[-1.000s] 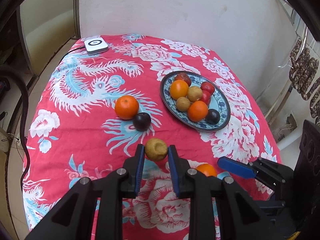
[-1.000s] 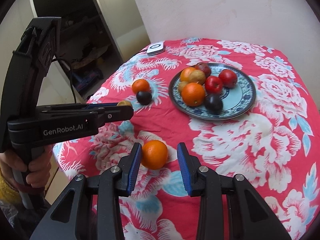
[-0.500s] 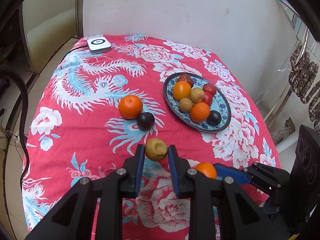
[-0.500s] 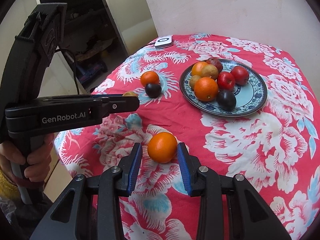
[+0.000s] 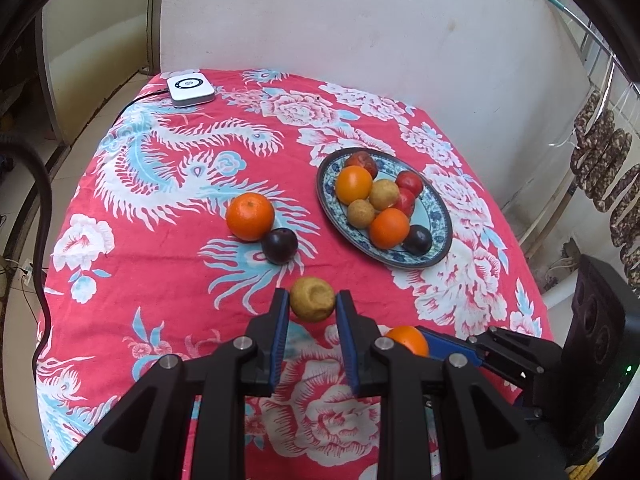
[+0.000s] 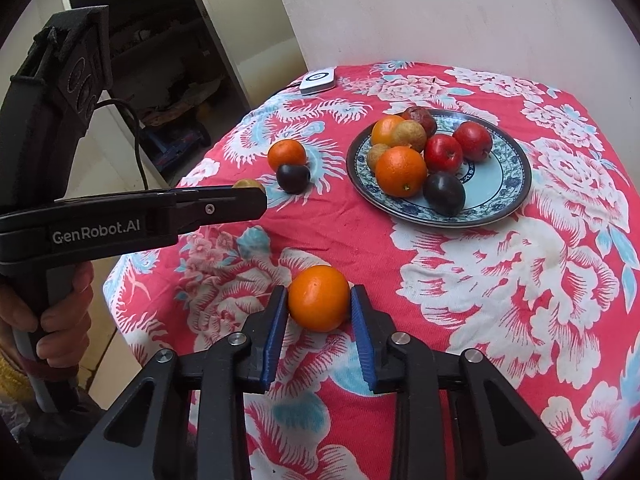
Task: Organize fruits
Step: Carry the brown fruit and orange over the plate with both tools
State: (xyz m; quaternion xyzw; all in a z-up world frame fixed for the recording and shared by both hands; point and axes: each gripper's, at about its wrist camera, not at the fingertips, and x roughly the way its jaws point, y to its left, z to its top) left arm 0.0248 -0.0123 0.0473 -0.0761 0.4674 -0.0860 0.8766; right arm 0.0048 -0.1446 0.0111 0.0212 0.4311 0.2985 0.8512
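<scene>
My left gripper (image 5: 312, 306) is shut on a yellow-brown fruit (image 5: 312, 299) and holds it above the red cloth. My right gripper (image 6: 319, 300) is shut on an orange (image 6: 319, 298), lifted over the table's near edge; it also shows in the left wrist view (image 5: 408, 340). A blue patterned plate (image 5: 434, 216) holds several fruits: oranges, red apples, yellow-brown fruits and a dark plum. The plate also shows in the right wrist view (image 6: 504, 172). A loose orange (image 5: 250, 216) and a dark plum (image 5: 280, 246) lie touching on the cloth left of the plate.
A white square device (image 5: 189, 89) with a cable sits at the table's far left corner. A white wall stands behind the table. The floral tablecloth (image 5: 160, 184) covers the whole top. The left gripper's body (image 6: 120, 220) crosses the left side of the right wrist view.
My right gripper closed on the orange and lifted it. Both grippers have risen and drawn back a little with their fruits. The plate and loose fruits have not moved.
</scene>
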